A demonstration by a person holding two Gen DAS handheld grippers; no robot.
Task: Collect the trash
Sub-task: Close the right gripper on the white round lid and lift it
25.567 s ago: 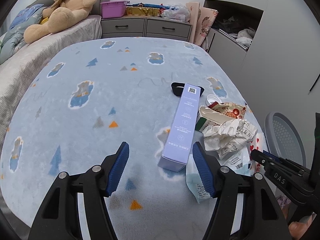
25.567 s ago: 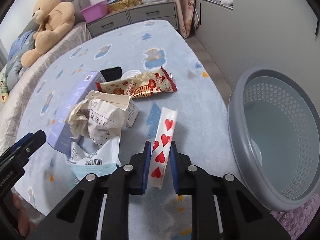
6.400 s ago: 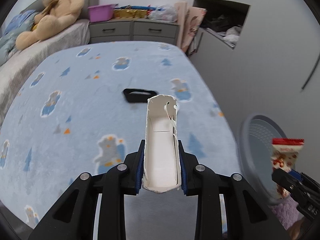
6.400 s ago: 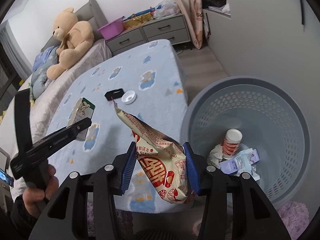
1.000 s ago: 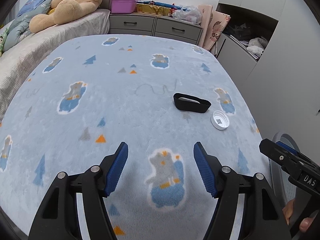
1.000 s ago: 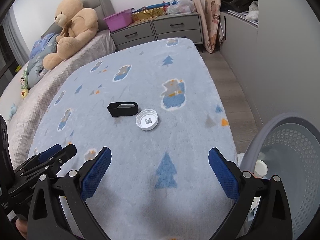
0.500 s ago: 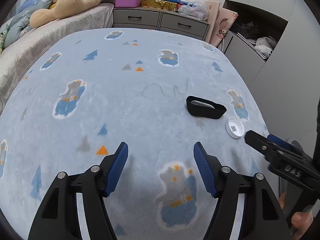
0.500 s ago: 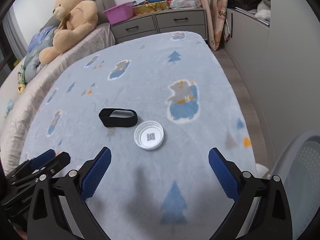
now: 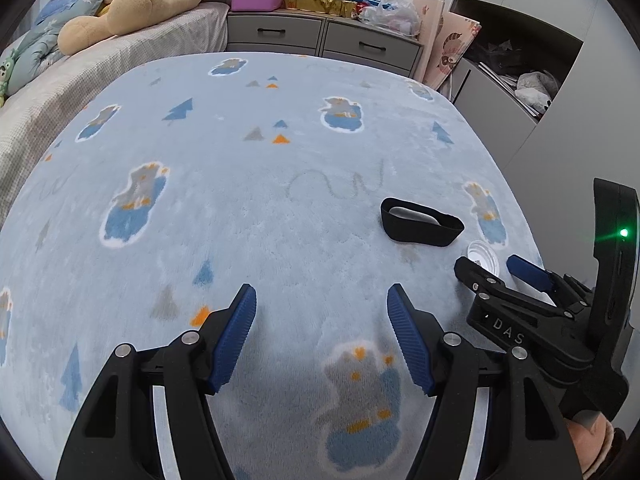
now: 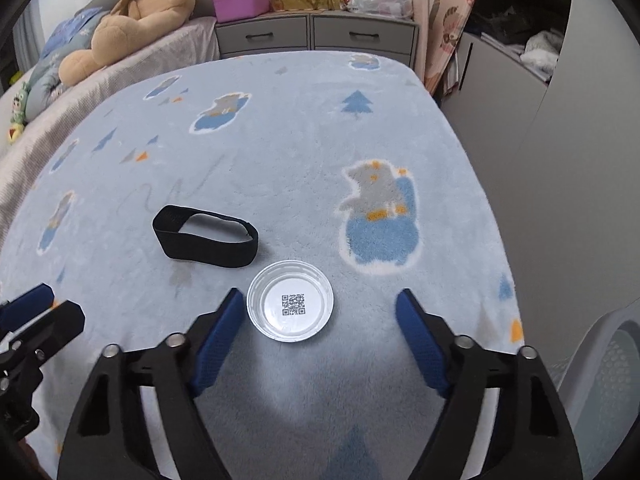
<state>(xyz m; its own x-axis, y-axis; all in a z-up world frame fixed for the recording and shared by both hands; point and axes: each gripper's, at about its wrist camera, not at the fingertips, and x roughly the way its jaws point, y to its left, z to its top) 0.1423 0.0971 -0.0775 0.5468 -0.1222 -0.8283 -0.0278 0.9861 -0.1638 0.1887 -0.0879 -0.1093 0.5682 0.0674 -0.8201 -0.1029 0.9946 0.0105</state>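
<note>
The right gripper (image 10: 318, 320) is spread wide and holds nothing, hovering over a round white lid (image 10: 290, 306) that lies between its blue fingers (image 10: 218, 338), nearer the left one, on the blue blanket-covered surface (image 10: 280, 140). A black band (image 10: 205, 237) lies just beside the lid. The left gripper (image 9: 320, 336) is also wide and holds nothing, above bare blanket. The grey bin (image 10: 608, 364) shows at the right wrist view's edge

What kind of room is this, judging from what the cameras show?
Most likely a bedroom. A big teddy bear sits on a bed at the back, a grey chest of drawers stands against the wall, and a soft patterned blanket covers the work surface.
</note>
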